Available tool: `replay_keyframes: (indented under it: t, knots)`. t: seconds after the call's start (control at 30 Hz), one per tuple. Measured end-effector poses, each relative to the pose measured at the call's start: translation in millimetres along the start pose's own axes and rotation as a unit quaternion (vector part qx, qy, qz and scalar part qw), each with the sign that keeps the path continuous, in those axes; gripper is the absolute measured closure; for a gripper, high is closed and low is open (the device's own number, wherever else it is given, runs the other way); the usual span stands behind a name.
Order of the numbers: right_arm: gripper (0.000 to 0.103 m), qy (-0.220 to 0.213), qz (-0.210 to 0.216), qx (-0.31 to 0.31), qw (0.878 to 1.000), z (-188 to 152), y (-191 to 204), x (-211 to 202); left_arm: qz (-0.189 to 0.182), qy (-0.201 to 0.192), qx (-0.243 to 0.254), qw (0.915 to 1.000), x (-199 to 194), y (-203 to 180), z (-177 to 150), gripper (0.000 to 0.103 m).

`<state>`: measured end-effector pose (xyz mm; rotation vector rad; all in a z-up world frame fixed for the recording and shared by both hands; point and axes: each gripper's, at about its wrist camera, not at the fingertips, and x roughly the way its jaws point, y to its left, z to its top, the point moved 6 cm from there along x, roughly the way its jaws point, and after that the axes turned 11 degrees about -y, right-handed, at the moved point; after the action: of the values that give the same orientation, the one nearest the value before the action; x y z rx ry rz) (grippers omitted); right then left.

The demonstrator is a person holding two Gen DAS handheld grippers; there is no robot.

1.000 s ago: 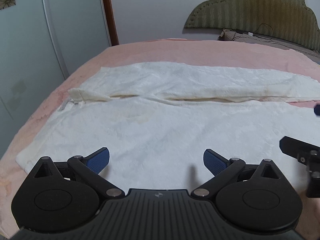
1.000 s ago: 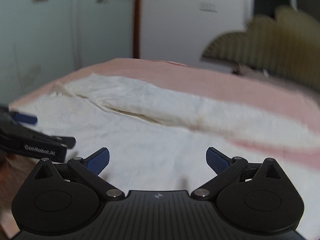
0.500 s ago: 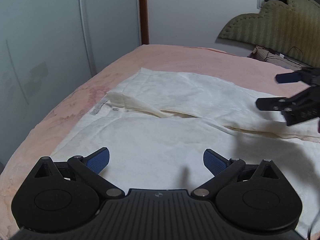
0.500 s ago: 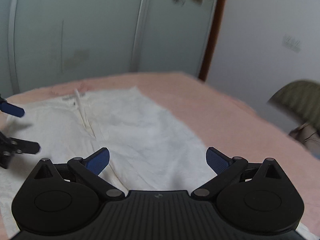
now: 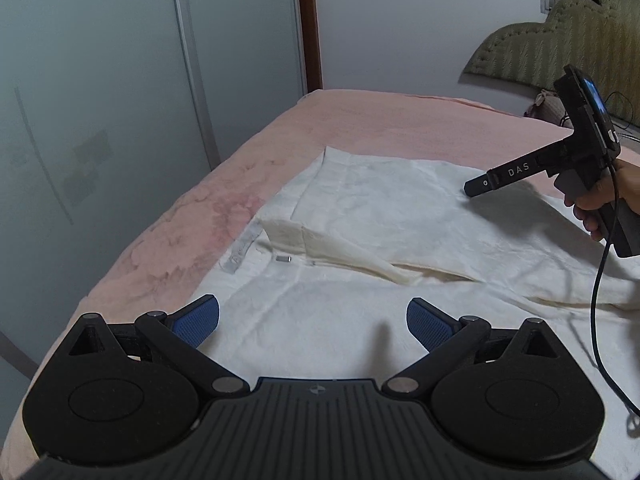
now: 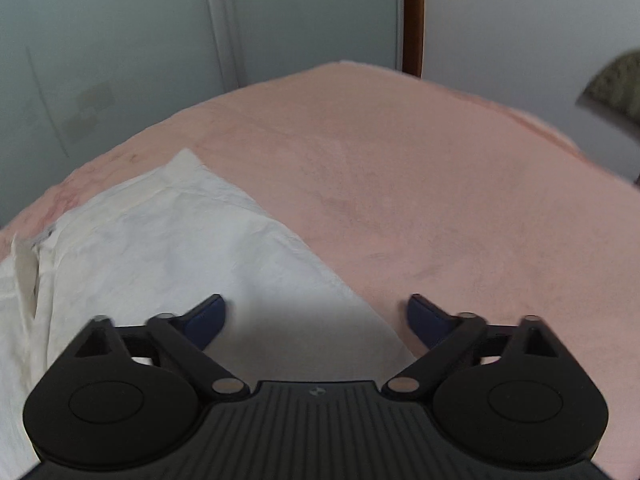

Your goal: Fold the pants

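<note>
pants (image 5: 360, 280) spread white on the pink bed (image 5: 360, 128) | our left gripper (image 5: 313, 322) wide, empty | right gripper (image 6: 316, 314) jaws just narrowing over the far edge, nothing pinched | risk — we catch one layer only, fold skews

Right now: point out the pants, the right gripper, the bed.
pants (image 5: 360, 216), left wrist view, far panel.
right gripper (image 6: 316, 314), right wrist view, midway between fingertips.
bed (image 6: 440, 184), right wrist view, bare pink cover.

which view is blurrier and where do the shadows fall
Right wrist view is softer, smeared toward its right edge, with a dark shadow on the pants just ahead of the right gripper; left wrist view is sharp, with that gripper's shadow on the pants beneath it.
</note>
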<state>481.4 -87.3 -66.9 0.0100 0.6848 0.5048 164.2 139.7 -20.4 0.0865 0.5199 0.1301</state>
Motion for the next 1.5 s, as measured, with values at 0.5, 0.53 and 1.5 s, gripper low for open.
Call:
replay_keyframes:
  t: [0.5, 0.53, 1.5]
  knots:
    - [0.089, -0.105, -0.054, -0.447, 0.887, -62, 103, -54, -0.126, 0.103, -0.261, 0.9516, 146, 7, 92, 0.004]
    - [0.089, -0.111, -0.062, -0.486, 0.865, -73, 111, -58, -0.141, 0.113, -0.284, 0.9417, 155, 6, 93, 0.003]
    - [0.060, -0.080, -0.129, -0.377, 0.914, -158, 53, -212, -0.203, 0.009, -0.233, 0.9510, -21, 33, 0, 0.096]
